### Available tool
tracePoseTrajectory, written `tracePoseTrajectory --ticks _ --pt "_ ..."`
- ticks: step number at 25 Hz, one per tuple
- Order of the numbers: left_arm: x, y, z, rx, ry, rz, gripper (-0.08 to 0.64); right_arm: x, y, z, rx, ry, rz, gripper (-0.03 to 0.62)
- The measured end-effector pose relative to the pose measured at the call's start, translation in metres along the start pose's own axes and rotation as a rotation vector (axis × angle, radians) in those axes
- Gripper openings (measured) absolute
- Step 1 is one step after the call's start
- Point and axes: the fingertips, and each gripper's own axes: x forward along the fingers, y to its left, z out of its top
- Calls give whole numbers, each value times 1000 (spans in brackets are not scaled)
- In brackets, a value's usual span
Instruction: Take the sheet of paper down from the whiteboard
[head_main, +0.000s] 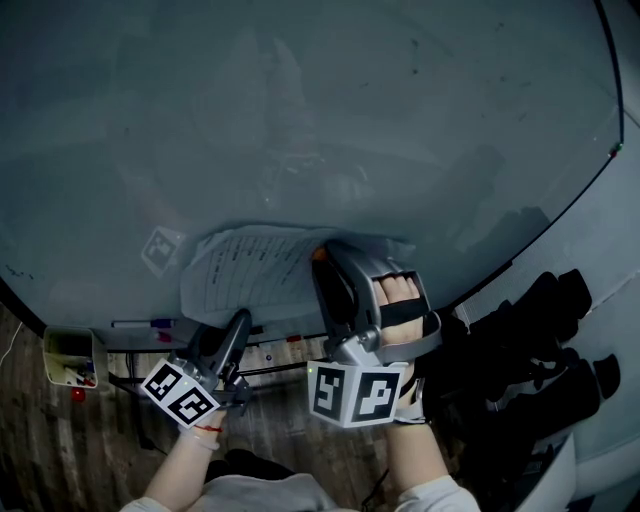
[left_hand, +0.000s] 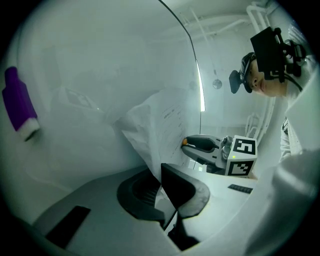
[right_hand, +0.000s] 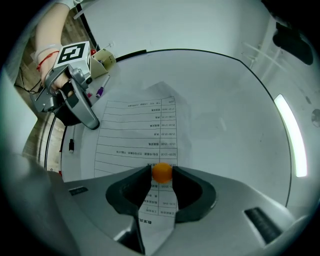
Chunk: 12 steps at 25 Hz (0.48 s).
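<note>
The printed sheet of paper (head_main: 255, 268) lies against the whiteboard (head_main: 300, 120), its lower part bulging away from the board. My left gripper (head_main: 240, 322) is shut on the sheet's lower edge, and the paper (left_hand: 160, 125) rises out of its closed jaws (left_hand: 161, 170). My right gripper (head_main: 322, 264) is at the sheet's upper right part. Its two fingertips (right_hand: 161, 172) close on a small orange magnet (right_hand: 161, 171) that sits on the paper (right_hand: 140, 135). The left gripper (right_hand: 92, 122) shows at the sheet's far corner.
A marker with a purple cap (head_main: 150, 323) lies on the board's ledge, and a small bin of markers (head_main: 70, 358) hangs at the lower left. Dark bulky items (head_main: 540, 340) stand to the right. The board's black frame (head_main: 560, 215) curves down the right side.
</note>
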Motion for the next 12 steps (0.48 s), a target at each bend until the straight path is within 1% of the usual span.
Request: tracePoseTrajectory --ticks 2,12 --pt "0 0 0 -7 -6 -2 17 0 -1 0 9 -4 -1 135" --pt "-2 -3 -1 -5 -2 -16 15 0 -2 0 38 -9 -2 133"
